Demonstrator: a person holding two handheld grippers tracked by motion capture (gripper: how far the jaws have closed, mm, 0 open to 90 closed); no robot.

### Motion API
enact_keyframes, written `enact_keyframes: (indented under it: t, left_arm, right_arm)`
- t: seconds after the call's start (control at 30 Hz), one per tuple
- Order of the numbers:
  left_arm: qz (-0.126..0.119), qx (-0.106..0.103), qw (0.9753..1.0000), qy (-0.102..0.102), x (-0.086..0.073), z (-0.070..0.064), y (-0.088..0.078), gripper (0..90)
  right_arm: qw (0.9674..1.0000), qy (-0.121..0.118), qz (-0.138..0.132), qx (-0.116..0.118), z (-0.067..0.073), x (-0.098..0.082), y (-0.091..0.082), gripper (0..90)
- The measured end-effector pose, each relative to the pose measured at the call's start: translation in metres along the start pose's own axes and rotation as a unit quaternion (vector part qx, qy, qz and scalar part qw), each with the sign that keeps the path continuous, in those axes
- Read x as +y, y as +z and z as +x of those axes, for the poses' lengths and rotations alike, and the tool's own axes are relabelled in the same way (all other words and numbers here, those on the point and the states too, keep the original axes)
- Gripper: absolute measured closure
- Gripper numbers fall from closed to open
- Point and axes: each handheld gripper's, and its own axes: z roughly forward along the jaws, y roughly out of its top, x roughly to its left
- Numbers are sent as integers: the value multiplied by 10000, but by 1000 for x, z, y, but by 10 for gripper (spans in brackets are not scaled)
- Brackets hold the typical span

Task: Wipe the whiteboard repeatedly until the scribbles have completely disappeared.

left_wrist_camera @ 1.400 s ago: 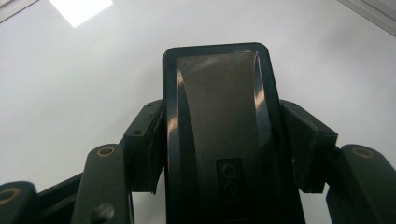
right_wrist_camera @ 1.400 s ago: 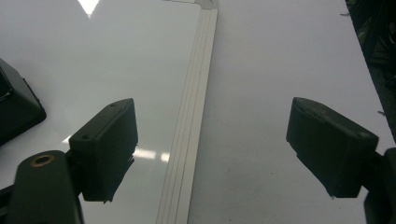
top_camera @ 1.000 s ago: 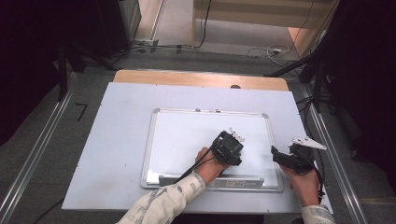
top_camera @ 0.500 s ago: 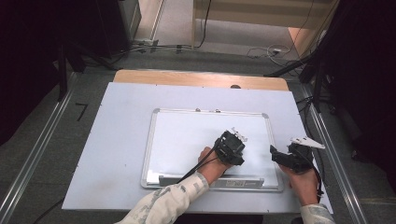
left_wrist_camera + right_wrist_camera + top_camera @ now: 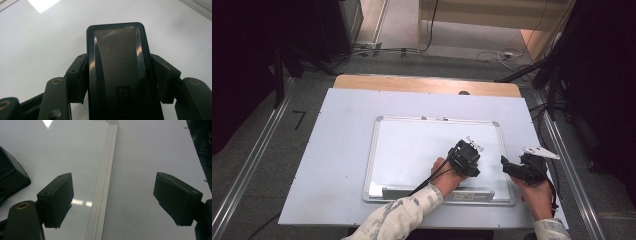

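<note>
- Clearly the left gripper [image 5: 466, 156] is clamped on a black eraser [image 5: 117, 70]: in the left gripper view both pads press the eraser's long sides, and it runs lengthwise up the middle of the frame, away from the camera.
- Its long axis lies along the jaws, with the rounded far end pointing toward the top of that view over the whiteboard [image 5: 412, 150].
- Seen from the high view, that gripper sits right of centre in the lower half of the frame, over the board's lower right part, just above the tray along the bottom edge.
- Whether the eraser's felt face touches the board I cannot tell; it looks very close to it.
- Over at the lower right of the high view, the right gripper [image 5: 512, 167] hangs with its jaws wide apart and nothing between them.
- In the right gripper view, the board's right frame edge [image 5: 103, 195] runs up between the open jaws, with the table [image 5: 150, 157] beyond it.
- My judgement: any wiping falls to the left hand, and the board surface still to cover lies mostly toward the upper left of the high view.
</note>
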Motion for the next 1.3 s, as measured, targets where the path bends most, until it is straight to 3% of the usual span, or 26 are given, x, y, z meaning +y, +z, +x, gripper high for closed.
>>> enact_keyframes:
  t: [0.27,0.87,1.3]
  left_arm:
    - [15,-59,10000,23,-7,7,-5,394]
    - [18,54,9999,-94,-36,36,-26,392]
    - [49,221,9992,-314,-60,70,-44,392]
  right_arm:
    - [10000,17,-23,0,-2,-1,-1,152]
    - [10000,16,9,-35,-1,-2,-1,152]
    - [10000,14,17,-41,-1,-2,-1,152]
